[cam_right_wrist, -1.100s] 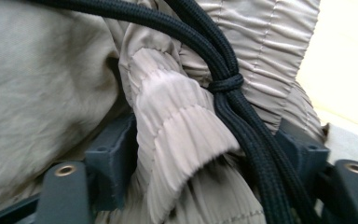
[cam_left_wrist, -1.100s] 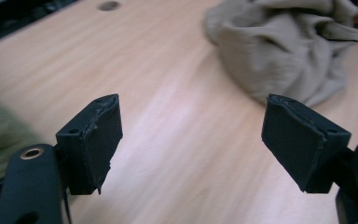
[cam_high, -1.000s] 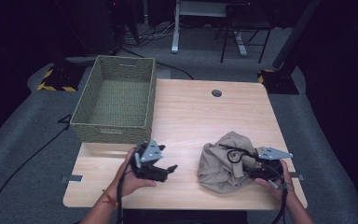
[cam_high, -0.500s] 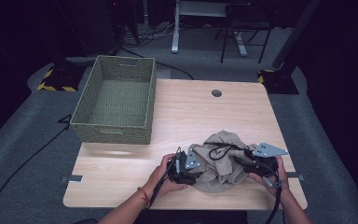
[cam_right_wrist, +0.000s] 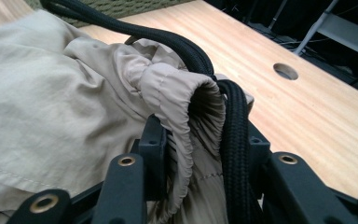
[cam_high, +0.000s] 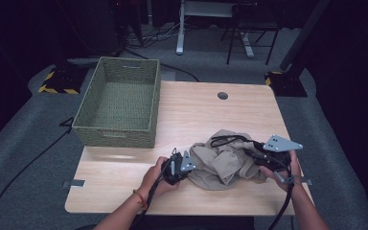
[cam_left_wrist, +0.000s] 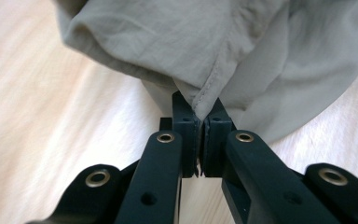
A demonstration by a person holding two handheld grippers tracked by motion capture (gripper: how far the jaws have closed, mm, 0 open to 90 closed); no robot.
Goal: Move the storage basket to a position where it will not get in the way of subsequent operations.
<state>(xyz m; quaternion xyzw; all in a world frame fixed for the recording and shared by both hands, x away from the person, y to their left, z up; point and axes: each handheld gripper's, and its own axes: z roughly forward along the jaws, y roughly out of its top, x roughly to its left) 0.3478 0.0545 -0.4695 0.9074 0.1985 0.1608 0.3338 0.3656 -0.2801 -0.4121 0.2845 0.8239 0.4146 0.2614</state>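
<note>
High view: beige drawstring bag (cam_high: 223,160) lies crumpled on the near right part of the wooden table (cam_high: 196,110), well apart from the green woven basket (cam_high: 120,103) that stands at the far left corner. The left gripper (cam_high: 184,165), held in the person's left hand (cam_high: 158,176), meets the bag's left edge; the right gripper (cam_high: 255,154), in the right hand (cam_high: 280,167), meets its right side, where a black cord (cam_high: 227,140) loops over the cloth. Left gripper view: the jaws have just been closing and now stand together, pinching a stitched fold of the bag (cam_left_wrist: 205,100) between their pads — the tabletop shows beneath. Right gripper view: the jaws have just been closing and are clamped on the bag's gathered hem (cam_right_wrist: 186,100) and the thick black cord (cam_right_wrist: 235,135) together, with a round hole (cam_right_wrist: 285,71) in the table farther off.
</note>
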